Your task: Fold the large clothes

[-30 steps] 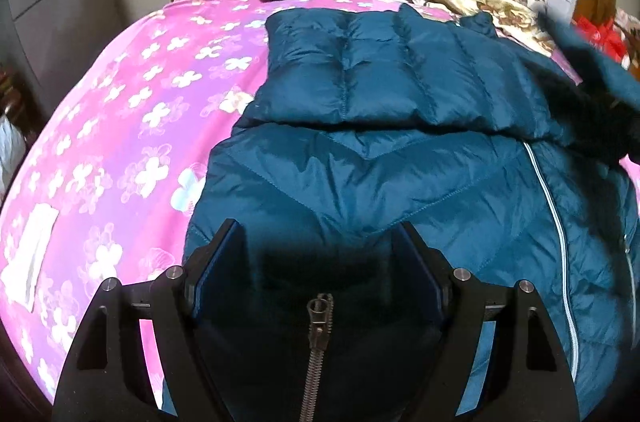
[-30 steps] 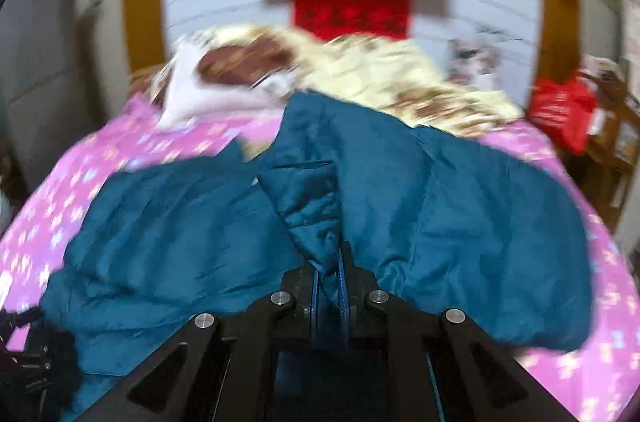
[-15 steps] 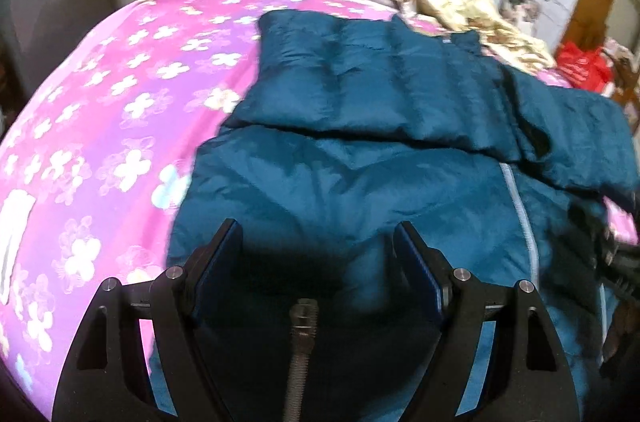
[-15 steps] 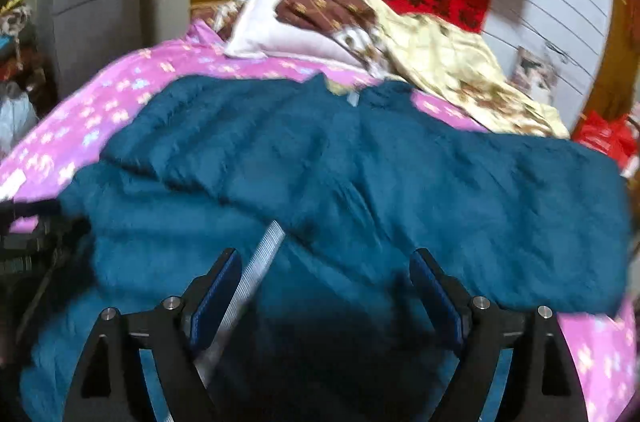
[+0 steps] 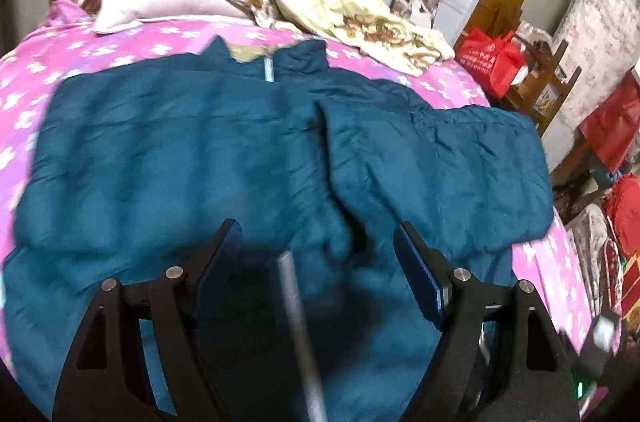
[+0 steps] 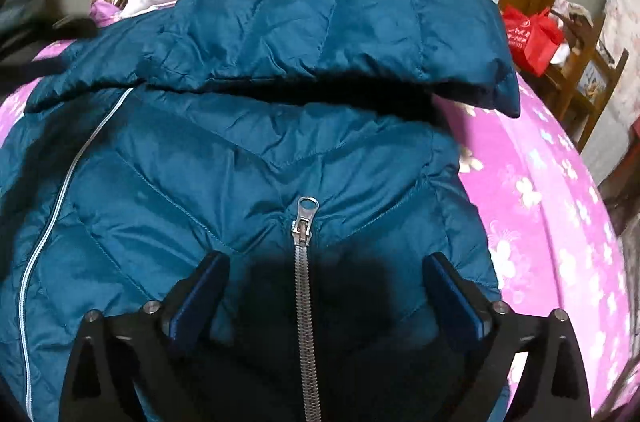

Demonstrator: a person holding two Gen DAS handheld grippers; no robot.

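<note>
A large teal quilted down jacket (image 5: 192, 150) lies on the pink flowered bed (image 5: 120, 42), both sleeves folded across its body. My left gripper (image 5: 318, 242) is open and empty above the jacket's lower middle, over the front zipper (image 5: 298, 322). My right gripper (image 6: 326, 272) is open and empty low over the jacket (image 6: 200, 182), its jaws on either side of a metal pocket zipper (image 6: 302, 222). The folded right sleeve (image 6: 340, 34) lies across just beyond it.
Pillows and a flowered quilt (image 5: 320, 2) are piled at the bed's head. A red bag (image 5: 490, 58) on a wooden chair and other clutter stand to the right of the bed. Pink sheet (image 6: 540, 202) shows on the jacket's right.
My right gripper let go of the right sleeve, which now lies folded across the jacket, opened and dropped low over the pocket zipper. My left gripper swung right toward the jacket's middle.
</note>
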